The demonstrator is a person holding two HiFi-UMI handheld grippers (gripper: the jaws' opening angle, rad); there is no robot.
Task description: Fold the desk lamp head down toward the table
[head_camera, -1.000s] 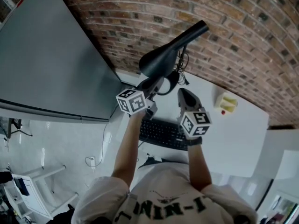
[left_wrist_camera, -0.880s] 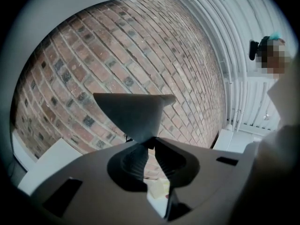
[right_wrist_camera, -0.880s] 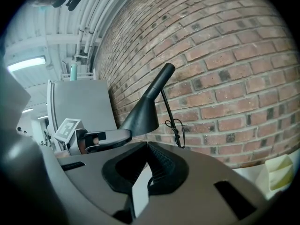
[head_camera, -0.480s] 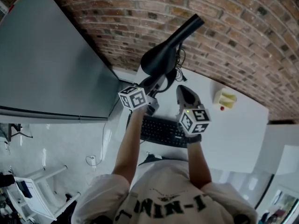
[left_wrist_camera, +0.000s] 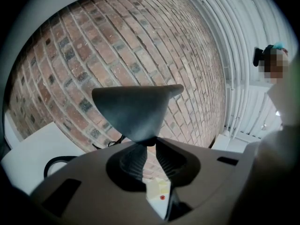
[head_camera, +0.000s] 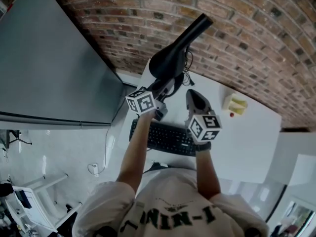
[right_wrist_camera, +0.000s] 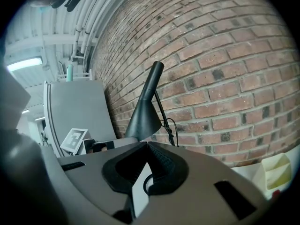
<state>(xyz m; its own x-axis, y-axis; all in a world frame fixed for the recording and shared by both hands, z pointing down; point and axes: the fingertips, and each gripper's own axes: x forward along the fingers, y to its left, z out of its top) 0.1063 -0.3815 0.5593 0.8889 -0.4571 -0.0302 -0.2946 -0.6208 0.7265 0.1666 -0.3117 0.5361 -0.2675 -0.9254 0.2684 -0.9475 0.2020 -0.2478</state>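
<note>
My left hand-held gripper [head_camera: 168, 85] has its jaws drawn in on the lower edge of the lamp head [head_camera: 170, 60], and in the left gripper view the dark shade [left_wrist_camera: 131, 111] sits right at the jaw tips [left_wrist_camera: 146, 144], so I judge that I have hold of it there. My right hand-held gripper [head_camera: 191, 94] hangs just beside the left one, over the counter [head_camera: 247, 142], with its jaws brought together on nothing; through them I see only white counter and a loop of cable [right_wrist_camera: 147, 186]. The lamp stands at the back of the counter against the brick wall [head_camera: 256, 43], beyond the keyboard [head_camera: 163, 138]. Its head is raised, the narrow end pointing up and away along the wall, as the right gripper view shows [right_wrist_camera: 143, 118]. So I reckon the task is only at its start: the grip seems made, but the head is not yet lowered. What is left is the fold itself, swinging the head down toward the counter and then letting go.
</note>
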